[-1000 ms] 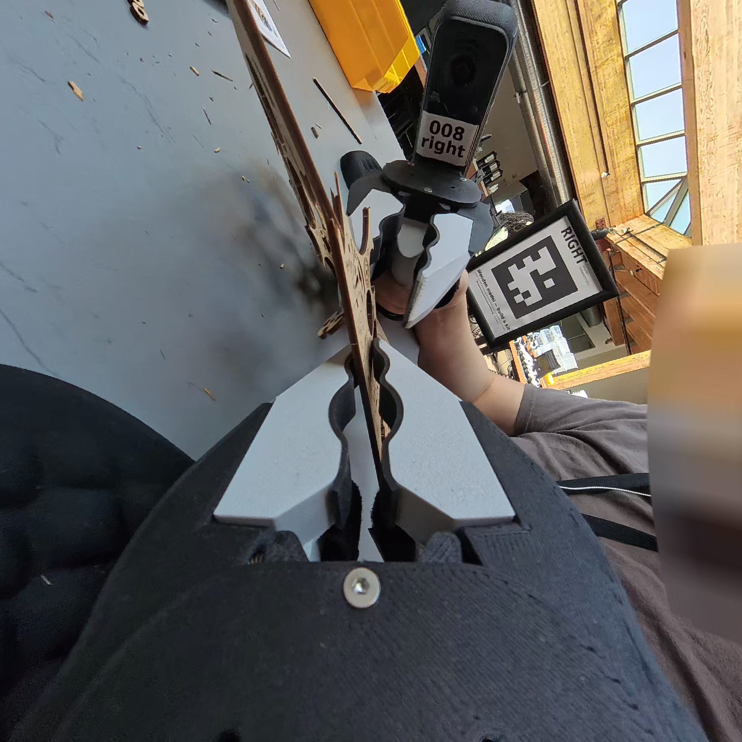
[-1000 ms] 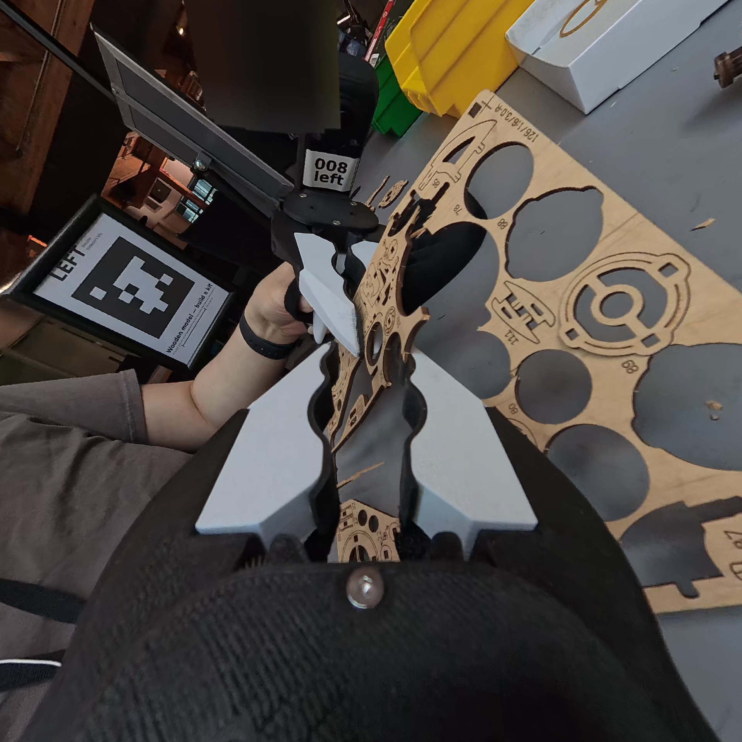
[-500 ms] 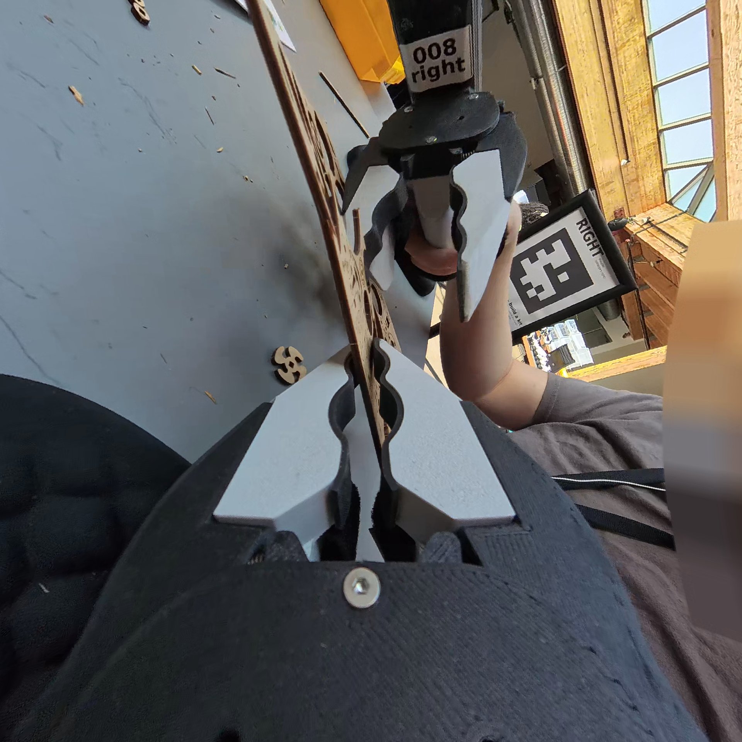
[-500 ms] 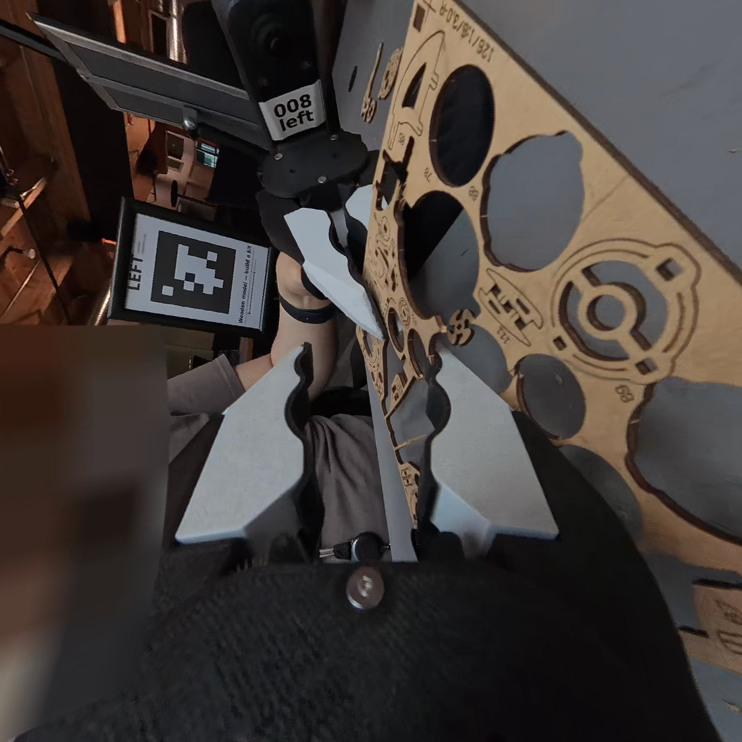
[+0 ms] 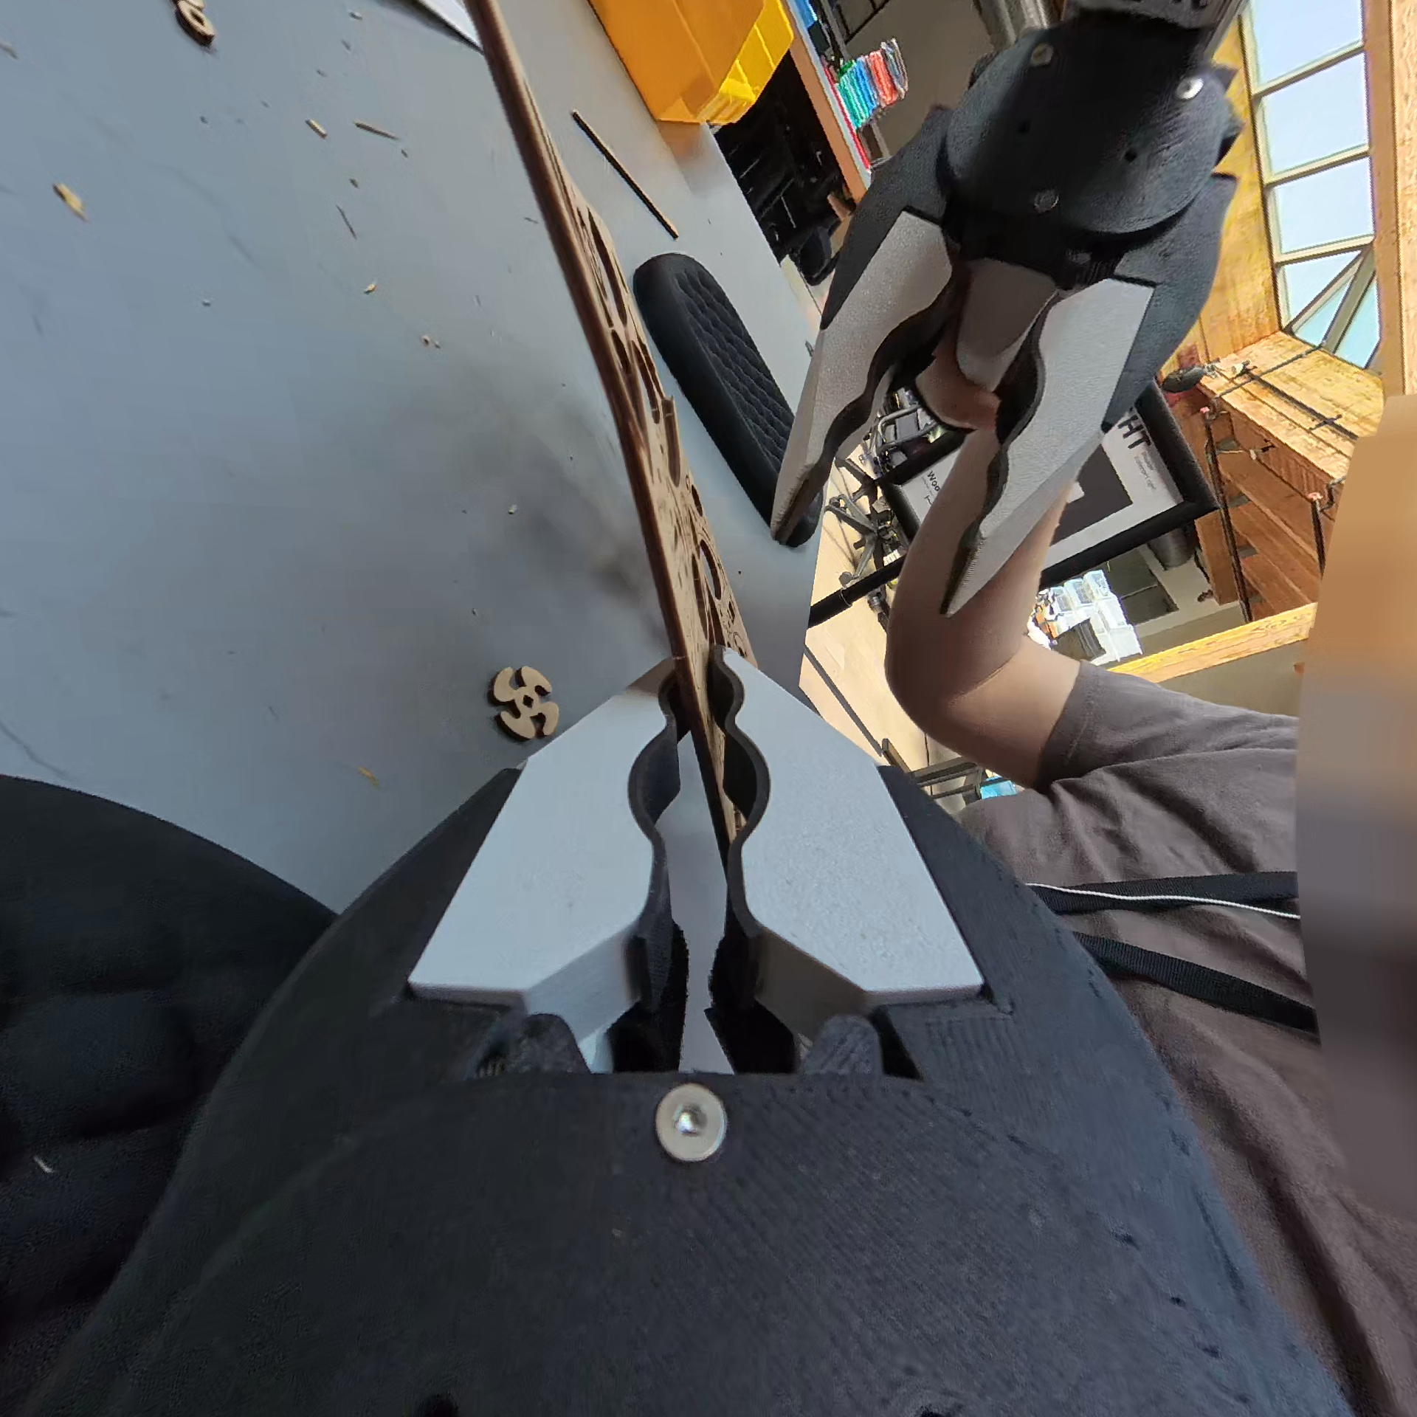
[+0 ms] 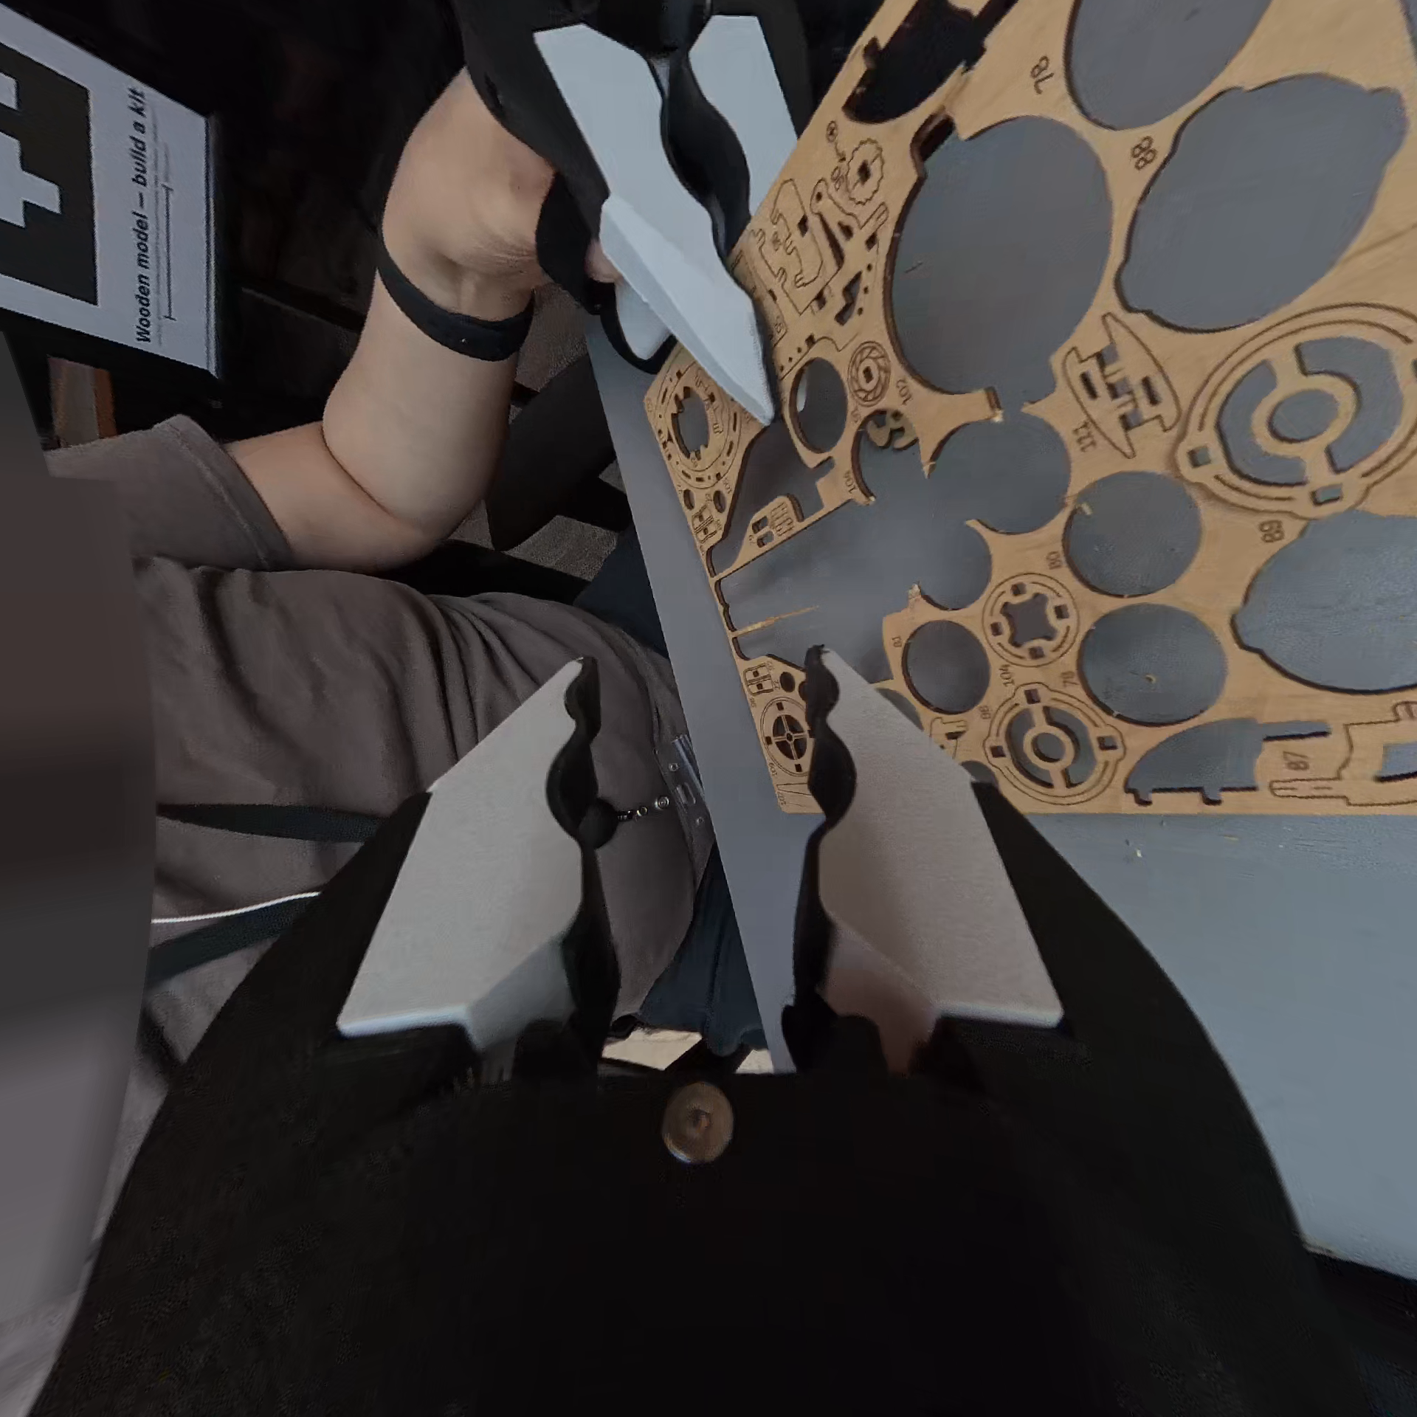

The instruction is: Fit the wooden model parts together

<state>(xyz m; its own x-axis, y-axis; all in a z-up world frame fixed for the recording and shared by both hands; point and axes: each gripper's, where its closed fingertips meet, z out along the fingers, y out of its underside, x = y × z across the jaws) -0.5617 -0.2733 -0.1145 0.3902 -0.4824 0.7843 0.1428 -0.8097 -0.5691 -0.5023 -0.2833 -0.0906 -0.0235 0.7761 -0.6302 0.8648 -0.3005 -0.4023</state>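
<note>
A laser-cut wooden parts sheet [image 6: 1181,353] with many empty cut-outs stands tilted up off the grey table [image 6: 1150,997]. My left gripper [image 5: 694,671] is shut on the sheet's near corner; the sheet [image 5: 613,307] shows edge-on there. In the right wrist view the left gripper [image 6: 767,410] pinches that corner. A small round slotted wooden part [image 5: 523,703] lies loose on the table behind the sheet, and shows through a cut-out [image 6: 889,433]. My right gripper [image 6: 699,663] is open and empty, off the sheet's near edge; it hangs at upper right in the left wrist view [image 5: 866,567].
A black oblong pad [image 5: 713,383] lies on the table beyond the sheet. A yellow bin [image 5: 690,54] stands at the far edge. Wood splinters dot the table [image 5: 230,383]. A framed marker sign [image 6: 100,192] and the person's torso are off the table edge. There is about 8 cm between the tips of the two grippers.
My right gripper has opened, let go of the sheet and drawn back from it. The small round part has come out of the sheet and dropped onto the table. The left gripper keeps its hold.
</note>
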